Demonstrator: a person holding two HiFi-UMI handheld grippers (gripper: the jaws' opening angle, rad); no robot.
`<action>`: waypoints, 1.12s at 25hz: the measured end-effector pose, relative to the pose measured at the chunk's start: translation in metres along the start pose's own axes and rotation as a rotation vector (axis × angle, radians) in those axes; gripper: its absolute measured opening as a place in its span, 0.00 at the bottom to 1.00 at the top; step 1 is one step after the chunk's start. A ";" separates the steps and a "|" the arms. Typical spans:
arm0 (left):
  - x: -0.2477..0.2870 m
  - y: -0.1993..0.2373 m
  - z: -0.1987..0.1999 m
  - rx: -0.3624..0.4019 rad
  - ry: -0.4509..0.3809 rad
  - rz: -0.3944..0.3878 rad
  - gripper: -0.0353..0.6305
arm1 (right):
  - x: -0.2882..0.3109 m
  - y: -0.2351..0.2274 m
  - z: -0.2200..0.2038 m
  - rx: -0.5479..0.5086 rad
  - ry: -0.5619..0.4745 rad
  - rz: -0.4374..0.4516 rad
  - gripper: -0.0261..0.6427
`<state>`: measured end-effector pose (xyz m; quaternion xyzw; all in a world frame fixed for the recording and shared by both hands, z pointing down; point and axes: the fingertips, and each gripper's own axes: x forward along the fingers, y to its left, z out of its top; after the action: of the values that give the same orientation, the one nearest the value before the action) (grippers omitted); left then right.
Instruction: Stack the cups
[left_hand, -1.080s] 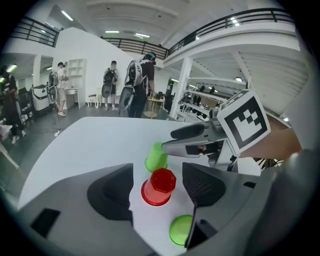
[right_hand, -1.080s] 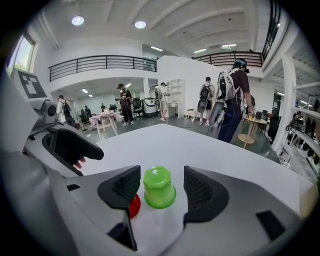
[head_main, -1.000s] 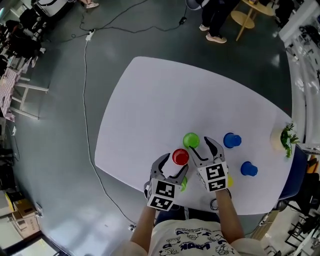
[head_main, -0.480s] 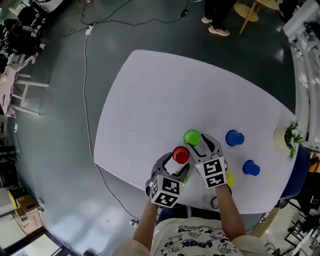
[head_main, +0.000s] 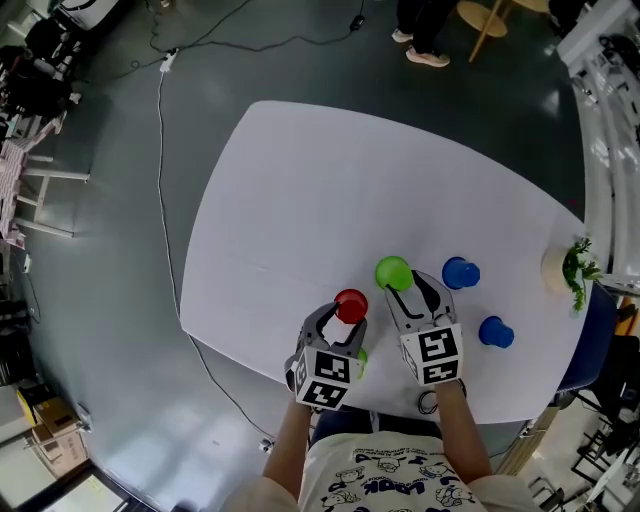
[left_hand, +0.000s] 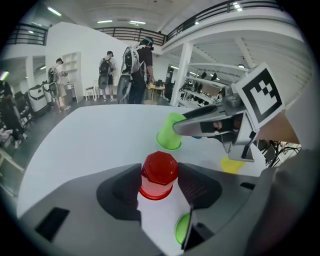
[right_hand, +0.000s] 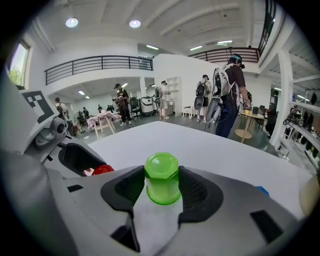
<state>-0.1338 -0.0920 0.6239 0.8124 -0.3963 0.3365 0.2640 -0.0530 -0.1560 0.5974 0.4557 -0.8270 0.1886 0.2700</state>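
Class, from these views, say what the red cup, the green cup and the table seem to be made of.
The red cup: likely plastic, glossy, slightly translucent at the rim. The green cup: likely translucent plastic, light shows through its wall. The table: smooth matte white, perhaps laminate; uncertain.

The left tool (left_hand: 159, 176) hides most of a second green cup (left_hand: 183, 228). In the right gripper view, the red cup (right_hand: 102, 170) and a blue cup (right_hand: 262, 190) show only slivers.
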 end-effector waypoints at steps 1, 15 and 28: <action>-0.001 0.002 0.004 -0.008 -0.017 0.008 0.41 | -0.005 -0.002 -0.001 0.002 0.001 -0.007 0.38; 0.022 0.004 0.039 0.043 -0.061 0.021 0.41 | -0.012 0.014 -0.037 0.005 0.096 0.030 0.38; 0.022 0.000 0.037 0.026 -0.054 0.010 0.47 | -0.030 0.008 -0.032 0.026 0.081 0.003 0.47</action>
<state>-0.1111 -0.1277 0.6172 0.8226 -0.4031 0.3209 0.2406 -0.0379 -0.1145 0.6028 0.4499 -0.8136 0.2177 0.2969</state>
